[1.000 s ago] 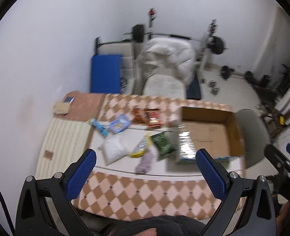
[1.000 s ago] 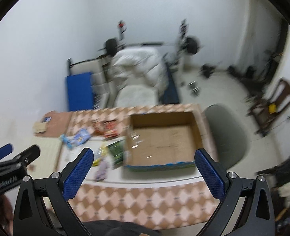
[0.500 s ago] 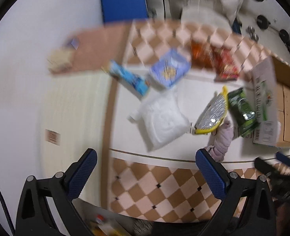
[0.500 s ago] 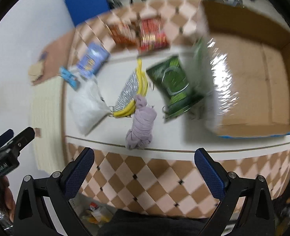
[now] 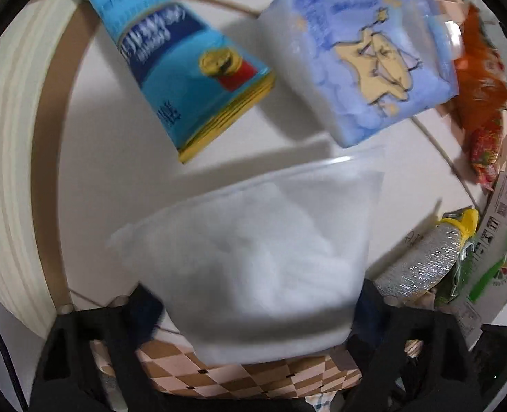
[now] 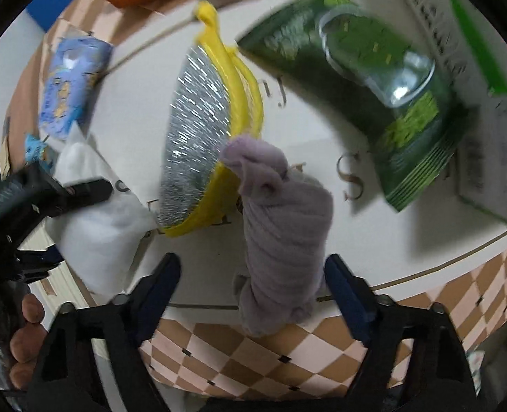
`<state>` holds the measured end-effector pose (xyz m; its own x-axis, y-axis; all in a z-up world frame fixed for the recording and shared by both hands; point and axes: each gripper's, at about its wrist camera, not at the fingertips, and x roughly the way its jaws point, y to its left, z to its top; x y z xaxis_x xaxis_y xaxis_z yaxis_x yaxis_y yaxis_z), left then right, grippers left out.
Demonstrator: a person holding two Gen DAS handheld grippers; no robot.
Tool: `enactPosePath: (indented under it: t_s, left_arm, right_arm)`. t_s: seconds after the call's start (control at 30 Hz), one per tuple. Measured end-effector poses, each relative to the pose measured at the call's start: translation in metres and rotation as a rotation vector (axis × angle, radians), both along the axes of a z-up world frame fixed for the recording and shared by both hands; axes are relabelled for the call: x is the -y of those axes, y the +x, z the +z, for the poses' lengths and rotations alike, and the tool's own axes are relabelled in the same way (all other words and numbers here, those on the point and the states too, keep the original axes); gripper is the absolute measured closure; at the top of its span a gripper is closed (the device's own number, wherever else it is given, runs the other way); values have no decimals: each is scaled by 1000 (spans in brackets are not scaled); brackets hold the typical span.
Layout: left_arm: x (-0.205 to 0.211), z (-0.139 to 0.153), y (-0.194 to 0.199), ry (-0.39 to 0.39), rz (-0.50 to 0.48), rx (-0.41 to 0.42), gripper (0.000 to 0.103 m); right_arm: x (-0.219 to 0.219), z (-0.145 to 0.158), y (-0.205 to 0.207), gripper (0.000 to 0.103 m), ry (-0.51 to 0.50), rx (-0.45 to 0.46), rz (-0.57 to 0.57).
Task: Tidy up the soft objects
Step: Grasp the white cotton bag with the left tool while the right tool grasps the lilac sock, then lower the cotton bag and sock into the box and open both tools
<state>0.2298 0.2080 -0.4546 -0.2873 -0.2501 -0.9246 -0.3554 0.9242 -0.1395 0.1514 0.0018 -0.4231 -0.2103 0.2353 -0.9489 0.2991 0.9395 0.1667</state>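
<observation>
In the left wrist view, my left gripper (image 5: pixel 256 304) is open, its jaws on either side of a clear bag of white stuffing (image 5: pixel 253 264) lying on the white table top (image 5: pixel 109 158). In the right wrist view, my right gripper (image 6: pixel 251 271) is open with a rolled lilac cloth (image 6: pixel 280 230) between its fingers, touching only the right one. The left gripper (image 6: pixel 47 199) and the white bag (image 6: pixel 95 237) show at the left of that view.
A blue snack packet (image 5: pixel 184 65), a light blue tissue pack (image 5: pixel 359 58) and orange-red packets (image 5: pixel 483 96) lie beyond the bag. A silver and yellow pouch (image 6: pixel 202 137), a green packet (image 6: pixel 366 89) and the cardboard box side (image 6: pixel 486 103) lie near the cloth.
Both grippers have dropped from high above the table down to its surface. The left now straddles the white bag and the right straddles the lilac cloth.
</observation>
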Motion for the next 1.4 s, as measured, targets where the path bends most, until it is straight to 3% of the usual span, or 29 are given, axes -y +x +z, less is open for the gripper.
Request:
enactPosePath:
  t_s: [0.07,0.13,0.27,0.43,0.53,0.67,0.73,0.83,1.0,1.1,1.23,1.4]
  left_arm:
    - [8,8,-3,20,-48,33,29]
    - [18,24,-10,80,-116,78,32]
    - [30,65,-29,131,-180,159,33]
    - [65,151,-55,114,-250,293,33]
    - [102,207,-55,62,-296,377,33]
    - [183,269,-27,-72,-365,449,33]
    - [218,268,-3,-103,-398,454,33]
    - [295,255,27,-142,-447,424,32]
    - [398,186,74,-230,-458,233,32]
    - [443,143,92,-237,-453,139,32]
    - [469,121,98,-240,-455,82,32]
    - [484,102,106,-190,-487,42,30]
  right_arm:
    - [1,-6,-5,56,-2,-26,-18]
    - [3,-2,-10,67,-11,-11,-28]
    - [6,26,-22,71,9,34,1]
    - [20,104,-38,72,109,129,76]
    - [63,171,-43,72,154,233,85]
    - [157,231,-36,71,94,347,64]
    - [215,251,-24,71,0,402,65]
    - [288,256,-1,71,-90,411,65]
    - [366,215,45,71,-157,357,134]
    - [390,189,62,71,-165,318,196]
    - [406,151,81,71,-141,278,253]
    - [413,125,92,70,-140,250,277]
